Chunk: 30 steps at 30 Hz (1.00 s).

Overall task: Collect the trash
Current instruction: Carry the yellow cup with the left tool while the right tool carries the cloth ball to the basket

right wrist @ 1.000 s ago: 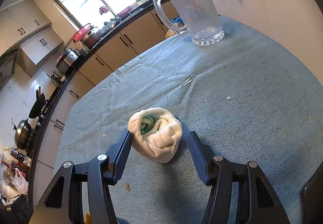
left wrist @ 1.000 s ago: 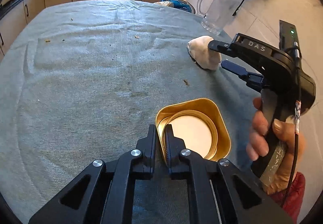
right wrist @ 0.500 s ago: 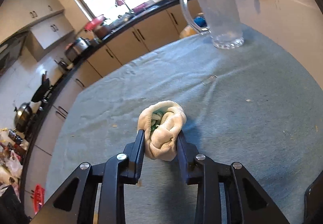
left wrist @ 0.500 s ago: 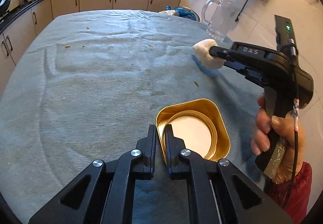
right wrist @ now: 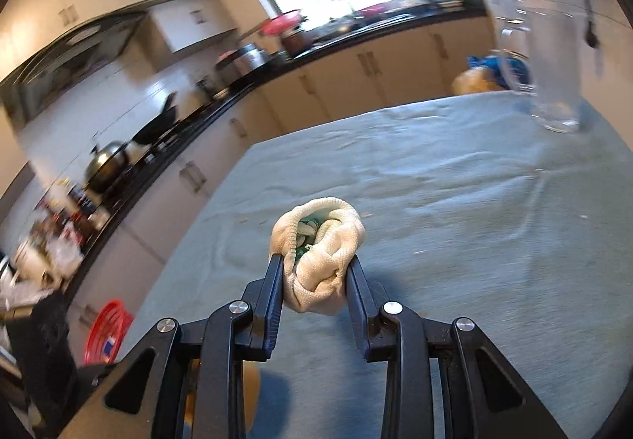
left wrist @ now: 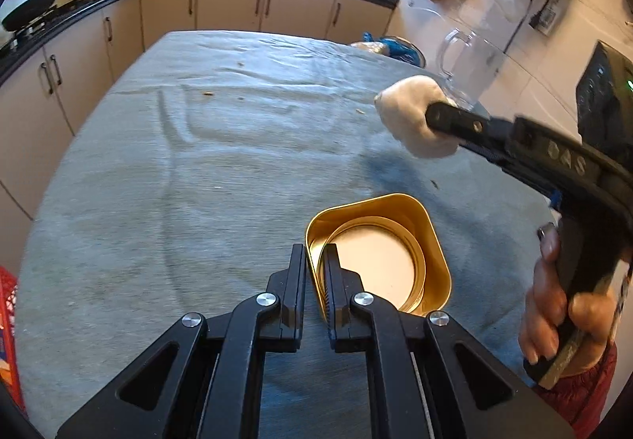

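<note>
A crumpled white cloth wad with green inside (right wrist: pixel 321 256) was clamped by the right tool (right wrist: pixel 316 277) and held above the grey-cloth-covered counter (right wrist: pixel 474 225). The near wall of a square gold metal tin (left wrist: pixel 378 255), resting on the counter, was pinched by the left tool (left wrist: pixel 314 277).

I've got my right gripper (right wrist: pixel 316 267) clamped now on the white cloth bundle (right wrist: pixel 318 253) where a second ago its fingers stood wide on either side. The bundle's off the grey tablecloth (left wrist: pixel 198 182), up in the right of the left wrist view (left wrist: pixel 415 118), its shadow loose beneath. The glass pitcher (right wrist: pixel 550 43) has slid to the upper right of my right view.
</note>
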Motion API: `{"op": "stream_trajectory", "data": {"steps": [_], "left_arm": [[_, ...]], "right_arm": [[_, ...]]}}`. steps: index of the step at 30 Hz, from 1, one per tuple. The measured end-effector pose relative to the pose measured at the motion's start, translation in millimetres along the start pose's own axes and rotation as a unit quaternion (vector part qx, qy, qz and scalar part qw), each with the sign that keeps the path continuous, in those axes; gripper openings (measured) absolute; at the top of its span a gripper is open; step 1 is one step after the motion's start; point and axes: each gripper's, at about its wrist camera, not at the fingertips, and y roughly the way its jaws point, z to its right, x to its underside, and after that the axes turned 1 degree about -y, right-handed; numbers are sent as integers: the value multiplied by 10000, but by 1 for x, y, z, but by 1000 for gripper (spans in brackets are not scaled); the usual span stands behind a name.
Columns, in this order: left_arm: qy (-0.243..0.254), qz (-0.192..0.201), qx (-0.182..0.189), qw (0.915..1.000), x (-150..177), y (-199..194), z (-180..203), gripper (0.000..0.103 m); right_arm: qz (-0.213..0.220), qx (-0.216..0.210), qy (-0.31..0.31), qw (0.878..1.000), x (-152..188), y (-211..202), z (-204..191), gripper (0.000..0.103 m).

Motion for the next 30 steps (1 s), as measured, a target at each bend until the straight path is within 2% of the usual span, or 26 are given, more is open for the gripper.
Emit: {"op": "stream_trajectory", "data": {"steps": [11,18,26,30], "left_arm": [[-323,367,-327,9983,8,-40,-40,8],[-409,643,-558,9955,18,-74,-61,8],[-720,943,-757,9900,32,-118,-103,8],[-981,1067,-847,9858,42,-138,-131,8]], "right_arm": [[4,-331,-425,9986,9,-2,-28,32],[45,-568,-960,9937,15,-10,-65,32],[-47,-596,-1290,9898,24,-8,-104,32],[-111,-808,-1266,9886,29,-8,-126,32]]}}
